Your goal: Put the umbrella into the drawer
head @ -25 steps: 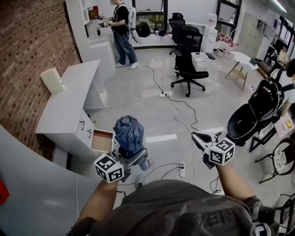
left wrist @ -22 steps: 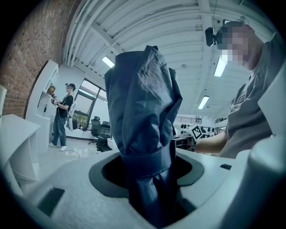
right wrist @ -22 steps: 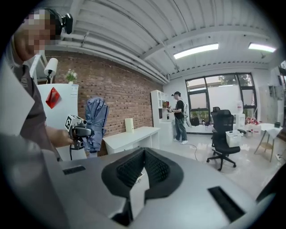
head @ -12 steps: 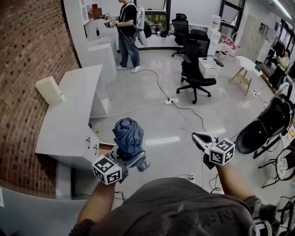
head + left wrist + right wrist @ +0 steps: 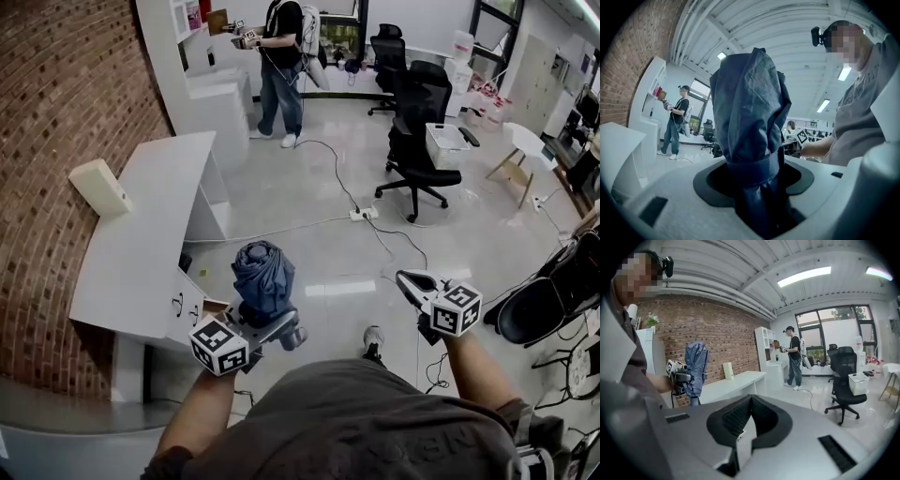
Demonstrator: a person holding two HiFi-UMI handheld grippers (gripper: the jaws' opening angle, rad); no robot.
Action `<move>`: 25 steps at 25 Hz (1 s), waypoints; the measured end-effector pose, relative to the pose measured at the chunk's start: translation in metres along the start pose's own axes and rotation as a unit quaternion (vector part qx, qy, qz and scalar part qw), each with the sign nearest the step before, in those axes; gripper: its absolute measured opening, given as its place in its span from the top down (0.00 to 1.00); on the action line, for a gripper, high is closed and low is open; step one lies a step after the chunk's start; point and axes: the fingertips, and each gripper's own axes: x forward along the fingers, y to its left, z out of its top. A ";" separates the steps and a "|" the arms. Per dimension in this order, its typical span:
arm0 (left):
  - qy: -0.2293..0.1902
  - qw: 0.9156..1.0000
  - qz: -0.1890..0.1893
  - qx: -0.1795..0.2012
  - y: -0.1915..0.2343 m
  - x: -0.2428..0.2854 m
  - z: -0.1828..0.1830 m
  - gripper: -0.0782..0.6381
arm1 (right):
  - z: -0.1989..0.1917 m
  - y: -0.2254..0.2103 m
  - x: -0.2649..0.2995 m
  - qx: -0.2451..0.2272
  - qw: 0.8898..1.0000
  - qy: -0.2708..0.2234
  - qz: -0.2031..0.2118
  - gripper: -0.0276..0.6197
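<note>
Umbrella point(image 5: 263, 278): folded, upright, lower end clamped between left gripper point(image 5: 270, 323) jaws, canopy rising above them | right gripper point(image 5: 412, 281): jaws pressed together, empty | drawer point(image 5: 215, 306): open, just left of umbrella

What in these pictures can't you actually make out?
Inside of the drawer: head view, the umbrella and left gripper cover all but a corner.
The umbrella's lower end: left gripper view, it vanishes down between the fingers.
The shelf items: head view, too small to identify.
What the far person holds: every view, too small.
</note>
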 end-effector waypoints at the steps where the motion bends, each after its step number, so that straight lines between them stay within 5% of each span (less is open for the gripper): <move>1: 0.000 1.000 0.005 0.001 0.006 0.016 0.001 0.54 | 0.000 -0.019 0.007 0.001 1.000 0.000 0.008 0.97; 14: 0.000 0.996 0.090 -0.021 0.081 0.258 0.026 0.54 | 0.040 -0.265 0.086 -0.014 0.992 0.025 0.120 0.97; 25: 0.034 0.996 0.080 -0.030 0.128 0.327 0.032 0.54 | 0.034 -0.316 0.131 0.012 0.990 0.026 0.135 0.97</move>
